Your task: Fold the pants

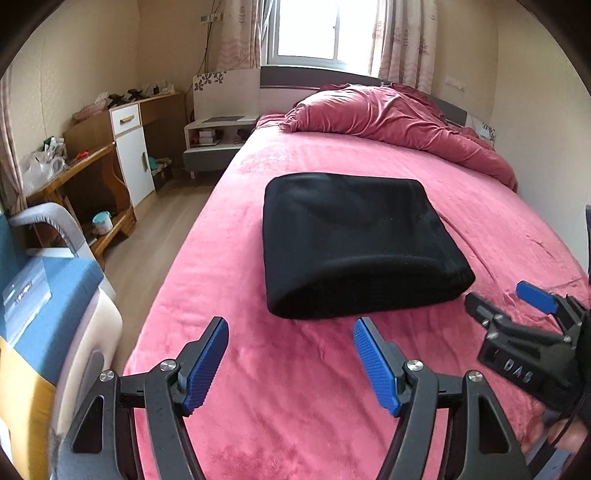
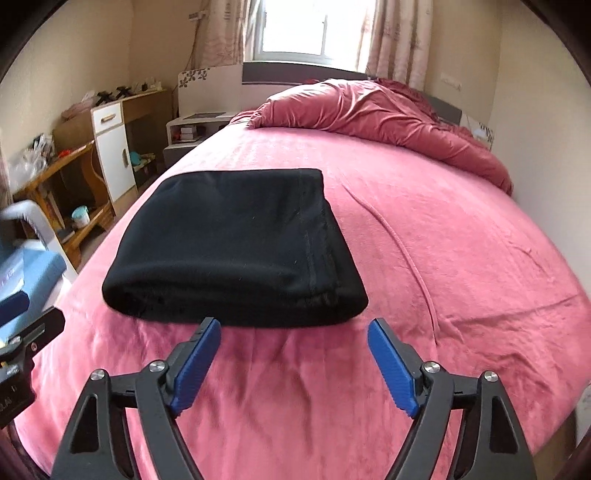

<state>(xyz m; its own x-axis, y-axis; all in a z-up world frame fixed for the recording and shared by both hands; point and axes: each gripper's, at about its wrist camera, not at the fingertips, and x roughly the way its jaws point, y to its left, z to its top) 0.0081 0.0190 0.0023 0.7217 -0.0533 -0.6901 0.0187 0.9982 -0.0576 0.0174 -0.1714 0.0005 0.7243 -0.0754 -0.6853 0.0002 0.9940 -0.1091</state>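
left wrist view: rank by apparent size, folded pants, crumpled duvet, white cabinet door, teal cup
1. folded pants, though nearer the camera than the duvet, so unsure
2. crumpled duvet
3. white cabinet door
4. teal cup

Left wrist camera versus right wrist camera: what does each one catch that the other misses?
Only the left wrist view shows the right gripper from outside, jaws open, near the pants' corner. Only the right wrist view shows a long raised crease in the bedspread and the stitched seam along the pants. Both show the folded black pants lying on the pink bed, the rumpled duvet and the window.
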